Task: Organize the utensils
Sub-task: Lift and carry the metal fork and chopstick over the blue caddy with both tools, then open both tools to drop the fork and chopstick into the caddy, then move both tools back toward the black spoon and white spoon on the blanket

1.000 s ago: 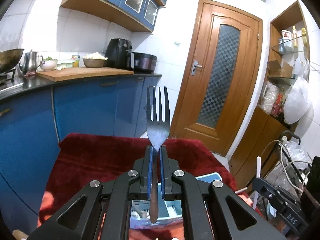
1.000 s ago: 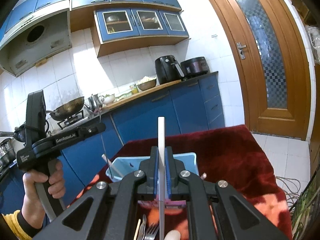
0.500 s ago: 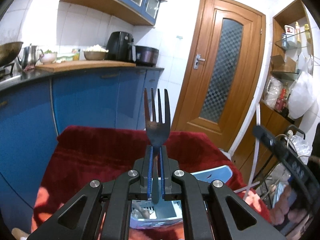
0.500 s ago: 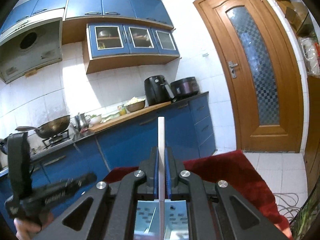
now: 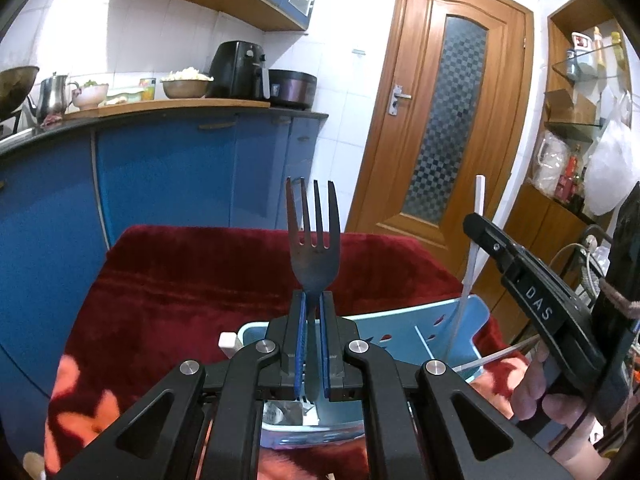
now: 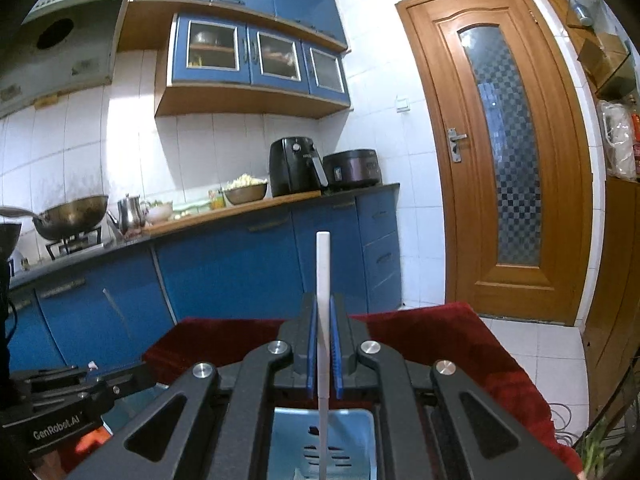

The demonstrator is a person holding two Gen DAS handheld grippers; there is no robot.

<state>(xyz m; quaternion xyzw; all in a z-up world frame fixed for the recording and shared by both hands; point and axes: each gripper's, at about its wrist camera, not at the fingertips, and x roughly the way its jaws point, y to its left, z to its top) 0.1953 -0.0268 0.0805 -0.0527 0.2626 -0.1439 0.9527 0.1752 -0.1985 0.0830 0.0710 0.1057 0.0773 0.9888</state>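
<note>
Left gripper [image 5: 313,340] fingers clamped on a dark fork [image 5: 314,248], tines up, frame centre. Right gripper [image 6: 323,354] fingers clamped on a white chopstick [image 6: 322,280], upright. Both utensils are above the light-blue organizer tray [image 5: 444,320] on the red cloth [image 5: 180,280] over the worktop, bottom of frame. Neither is placed yet; judged mid-task, drop-offs remaining. Tray contents hard to make out. Behind: blue cabinets [image 6: 240,272], an air fryer [image 6: 294,166], a wooden door [image 6: 508,152]. Grippers are close together; they could bump.

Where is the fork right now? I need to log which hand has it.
In the left wrist view the fork stands tines-up, centre frame, clamped between the left gripper's fingers above the light blue basket on the red cloth.
</note>
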